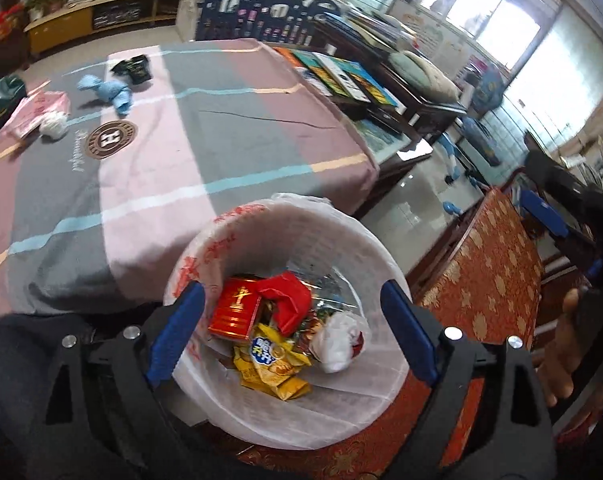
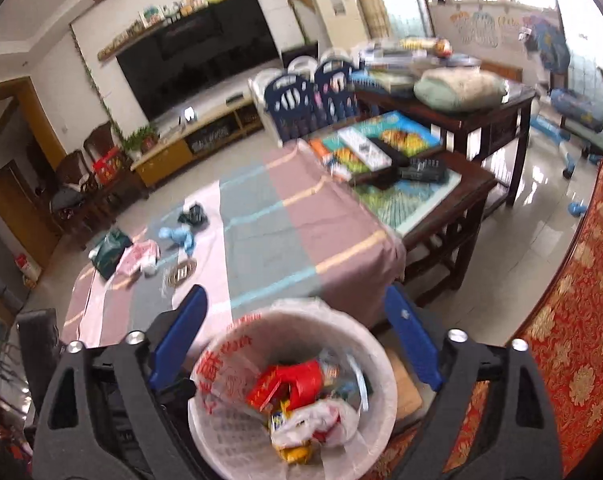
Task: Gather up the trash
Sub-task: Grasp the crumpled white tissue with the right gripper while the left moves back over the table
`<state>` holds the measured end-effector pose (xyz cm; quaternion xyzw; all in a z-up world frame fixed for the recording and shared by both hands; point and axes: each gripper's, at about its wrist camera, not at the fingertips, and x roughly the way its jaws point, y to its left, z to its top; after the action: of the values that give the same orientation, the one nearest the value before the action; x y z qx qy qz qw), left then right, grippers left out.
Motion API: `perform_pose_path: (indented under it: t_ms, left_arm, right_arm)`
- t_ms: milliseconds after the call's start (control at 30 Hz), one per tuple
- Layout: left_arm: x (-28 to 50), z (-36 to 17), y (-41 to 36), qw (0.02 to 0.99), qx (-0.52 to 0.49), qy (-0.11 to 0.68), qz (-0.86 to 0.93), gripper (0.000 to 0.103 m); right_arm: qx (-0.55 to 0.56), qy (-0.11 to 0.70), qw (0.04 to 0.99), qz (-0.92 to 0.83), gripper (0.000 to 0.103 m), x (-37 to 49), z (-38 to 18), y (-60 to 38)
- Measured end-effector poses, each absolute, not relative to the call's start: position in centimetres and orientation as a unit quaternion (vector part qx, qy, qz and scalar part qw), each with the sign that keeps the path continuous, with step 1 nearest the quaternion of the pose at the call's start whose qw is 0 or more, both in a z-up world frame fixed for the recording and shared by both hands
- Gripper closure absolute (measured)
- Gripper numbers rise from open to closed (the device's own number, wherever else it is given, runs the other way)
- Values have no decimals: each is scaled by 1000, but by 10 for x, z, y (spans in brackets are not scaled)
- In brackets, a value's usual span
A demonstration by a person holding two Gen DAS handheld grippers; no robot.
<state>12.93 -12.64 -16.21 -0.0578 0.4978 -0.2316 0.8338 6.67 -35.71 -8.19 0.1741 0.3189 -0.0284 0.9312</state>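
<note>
the bench (image 1: 237, 120), covered with a striped pink-and-grey cloth (image 2: 293, 240), is carrying the remaining trash near its far left corner. the white waste bin (image 1: 341, 412), lined with a plastic bag, is standing just beside the near edge of the bench, next to a red patterned seat (image 1: 485, 280). the left gripper (image 1: 293, 336) is hovering over the bin with its jaws spread wide, gripping nothing. the right gripper (image 2: 297, 340) is also hovering over the bin, jaws spread wide and empty. inside the bin are lying a red box (image 1: 237, 312), a red wrapper (image 1: 289, 300), a yellow snack packet (image 1: 273, 372) and a crumpled white bag (image 1: 337, 344). on the bench, a green packet (image 2: 109, 250), a pink bag (image 1: 37, 110), blue crumpled pieces (image 1: 109, 90), a black item (image 1: 135, 68) and a white wad (image 1: 55, 124) are lying close together.
</note>
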Motion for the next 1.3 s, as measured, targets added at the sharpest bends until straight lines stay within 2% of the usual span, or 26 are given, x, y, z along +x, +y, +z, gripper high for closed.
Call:
perform_pose_path:
  t_ms: [133, 233, 400, 533, 700, 767, 833, 933, 1167, 1233, 1300]
  left_arm:
    - [146, -167, -89, 846, -95, 497, -169, 14]
    - [149, -160, -61, 872, -88, 470, -107, 14]
    - [153, -152, -25, 898, -81, 431, -40, 9]
    - [161, -155, -3, 904, -73, 420, -1, 7]
    - [178, -161, 23, 906, -70, 416, 27, 7]
    - [185, -160, 34, 909, -65, 409, 42, 7]
    - [189, -159, 43, 912, -60, 401, 58, 7]
    - [196, -157, 63, 914, -49, 392, 94, 7]
    - [202, -161, 129, 901, -104, 383, 175, 7]
    - [203, -163, 148, 895, -119, 384, 193, 7]
    - [205, -165, 161, 890, -130, 384, 207, 7]
  right_arm:
    - [110, 266, 956, -61, 3, 63, -70, -333]
    - [77, 282, 955, -52, 3, 73, -76, -314]
    - [97, 293, 950, -41, 3, 85, -91, -298]
    - [125, 329, 936, 12, 3, 107, -100, -284]
    - [105, 355, 929, 18, 3, 149, -116, -246]
    - [93, 348, 933, 22, 10, 171, -120, -226]
    - [71, 354, 932, 36, 26, 198, -125, -201]
    - [47, 373, 924, 67, 38, 242, -135, -164]
    - [-11, 401, 907, 130, 37, 333, -172, -71]
    - [-23, 420, 895, 151, 27, 360, -188, -44]
    - [-28, 443, 883, 153, 26, 382, -204, -26]
